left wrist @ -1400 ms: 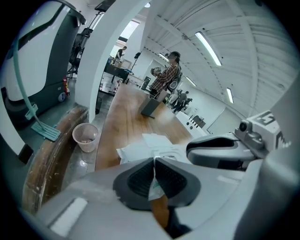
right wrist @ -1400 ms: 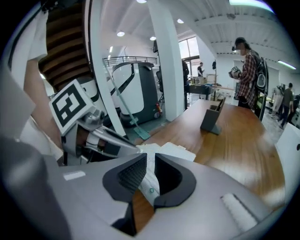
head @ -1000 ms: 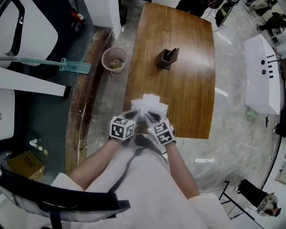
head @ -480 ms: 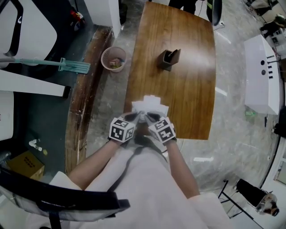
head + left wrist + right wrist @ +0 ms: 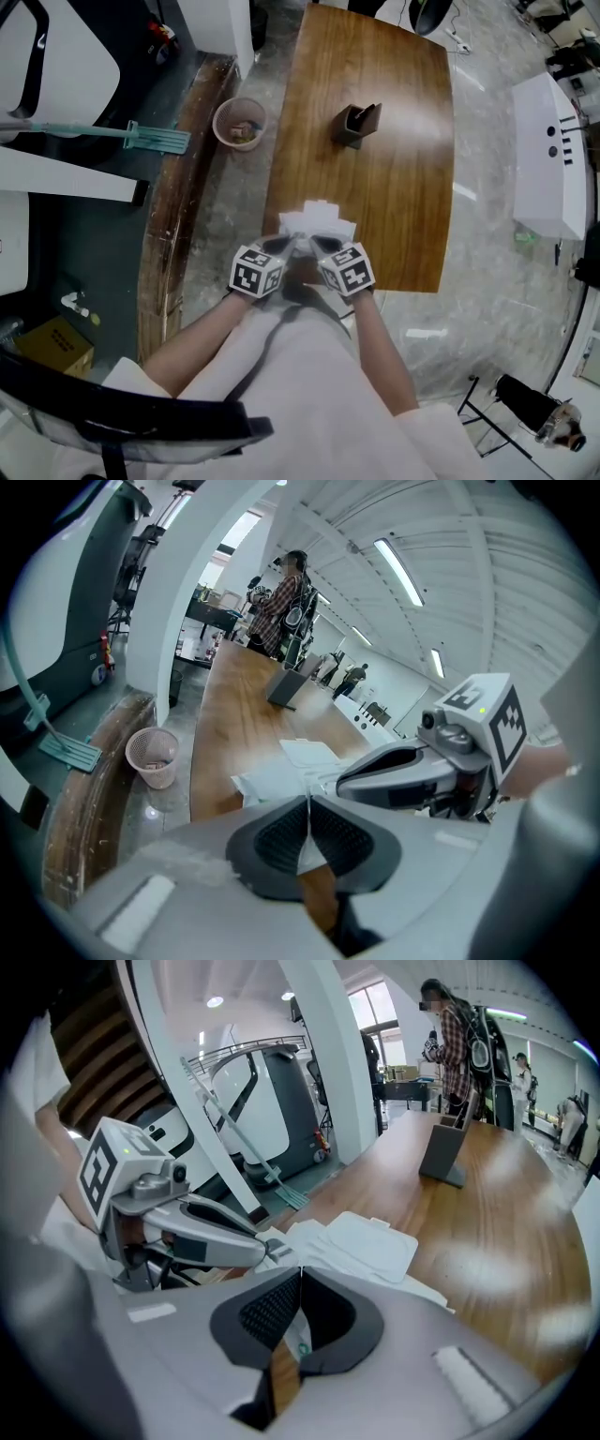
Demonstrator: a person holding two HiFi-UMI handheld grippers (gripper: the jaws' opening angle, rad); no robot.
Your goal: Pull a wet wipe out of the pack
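Note:
The white wet wipe pack [image 5: 316, 222] lies at the near edge of the wooden table [image 5: 403, 187]; its flap [image 5: 367, 1237] shows on top. Both grippers meet at its near side, close together. My left gripper [image 5: 284, 246] is shut, with a thin white edge of the pack [image 5: 286, 769] pinched between its pads [image 5: 281, 836]. My right gripper [image 5: 315, 246] is shut too, and a strip of the pack's wrapper with a green mark sits between its pads [image 5: 267, 1312]. In the left gripper view the right gripper [image 5: 330, 785] touches the pack's edge. In the right gripper view the left gripper [image 5: 272, 1252] does the same.
A dark holder [image 5: 354, 122] stands farther out on the table. A pink waste basket [image 5: 240, 124] and a green broom [image 5: 155, 138] are on the floor at the left. A white machine [image 5: 551, 159] stands at the right. A person [image 5: 455, 1040] stands at the table's far end.
The right gripper's marker cube has rolled a little and shifted slightly right. The left gripper and the pack have stayed where they were.

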